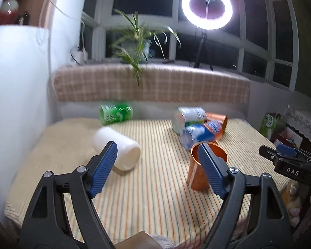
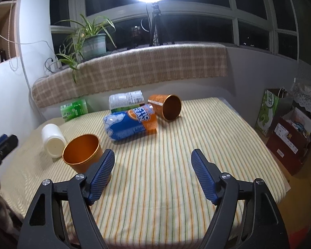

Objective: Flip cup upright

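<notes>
An orange cup (image 2: 83,154) stands upright on the striped cloth; it also shows in the left wrist view (image 1: 199,168), partly behind my right finger there. A second orange cup (image 2: 165,106) lies on its side at the back, mouth facing right; it also shows in the left wrist view (image 1: 218,124), mostly hidden by cans. My left gripper (image 1: 157,152) is open and empty, above the cloth between the white jar and the upright cup. My right gripper (image 2: 153,160) is open and empty, just right of the upright cup.
A white jar (image 1: 118,149) lies on its side at left. A blue-orange can (image 2: 130,125), a white-label bottle (image 2: 126,100) and a green can (image 1: 116,113) lie at the back. The table's right edge (image 2: 265,145) drops to boxes and a green bag (image 2: 269,112).
</notes>
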Demonstrator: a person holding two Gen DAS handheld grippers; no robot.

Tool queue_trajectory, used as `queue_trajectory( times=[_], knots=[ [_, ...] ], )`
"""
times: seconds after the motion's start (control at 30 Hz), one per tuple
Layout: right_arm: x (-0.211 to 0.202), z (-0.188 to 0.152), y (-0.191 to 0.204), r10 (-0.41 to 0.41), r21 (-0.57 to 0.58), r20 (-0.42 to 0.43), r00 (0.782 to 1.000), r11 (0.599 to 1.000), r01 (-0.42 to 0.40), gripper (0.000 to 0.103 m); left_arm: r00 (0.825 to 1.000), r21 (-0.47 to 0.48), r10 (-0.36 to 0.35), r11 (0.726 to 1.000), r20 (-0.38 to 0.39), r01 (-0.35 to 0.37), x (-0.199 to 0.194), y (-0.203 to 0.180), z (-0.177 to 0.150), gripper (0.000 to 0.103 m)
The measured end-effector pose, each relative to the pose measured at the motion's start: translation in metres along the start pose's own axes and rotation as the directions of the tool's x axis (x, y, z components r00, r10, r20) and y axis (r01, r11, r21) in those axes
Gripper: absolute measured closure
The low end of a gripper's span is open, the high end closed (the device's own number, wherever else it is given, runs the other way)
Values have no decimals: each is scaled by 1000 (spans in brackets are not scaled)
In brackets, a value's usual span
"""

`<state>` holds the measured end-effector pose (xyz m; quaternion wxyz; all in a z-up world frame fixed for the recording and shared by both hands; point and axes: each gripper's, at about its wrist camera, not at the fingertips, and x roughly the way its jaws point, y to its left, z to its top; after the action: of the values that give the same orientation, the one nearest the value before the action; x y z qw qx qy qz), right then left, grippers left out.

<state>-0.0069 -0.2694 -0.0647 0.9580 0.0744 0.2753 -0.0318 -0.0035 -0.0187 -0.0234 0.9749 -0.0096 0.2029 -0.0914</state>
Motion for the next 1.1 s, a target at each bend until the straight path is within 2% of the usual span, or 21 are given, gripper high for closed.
queue_trajectory(
  times=[0.27, 0.37, 0.5, 0.77, 0.97, 1.1],
  knots=[
    [-8, 1, -1, -10, 6, 46, 999, 1000, 10, 22, 999, 12, 26, 1000, 34, -27, -13, -1, 1, 11],
    [-9, 1, -1, -23, 1, 57, 998, 1000, 23, 19, 999, 13, 35, 999, 37, -36, -15, 0, -1, 0],
    [-10, 2, -1, -56, 6, 74, 996, 998, 56, 15, 997, 9, 70, 997, 43, -70, -16, 1, -3, 0],
    [-17, 8, 8, -105, -31, 146, 984, 993, 111, 4, 997, -11, 70, 997, 11, -70, -11, 7, -8, 0],
    [-22, 10, 15, -125, -63, 191, 974, 988, 139, 3, 997, -23, 80, 997, 13, -80, -11, 10, -9, 0],
    [-21, 11, 15, -115, -63, 190, 975, 990, 129, 3, 996, -24, 86, 996, 12, -85, -11, 12, -9, 0]
  ],
)
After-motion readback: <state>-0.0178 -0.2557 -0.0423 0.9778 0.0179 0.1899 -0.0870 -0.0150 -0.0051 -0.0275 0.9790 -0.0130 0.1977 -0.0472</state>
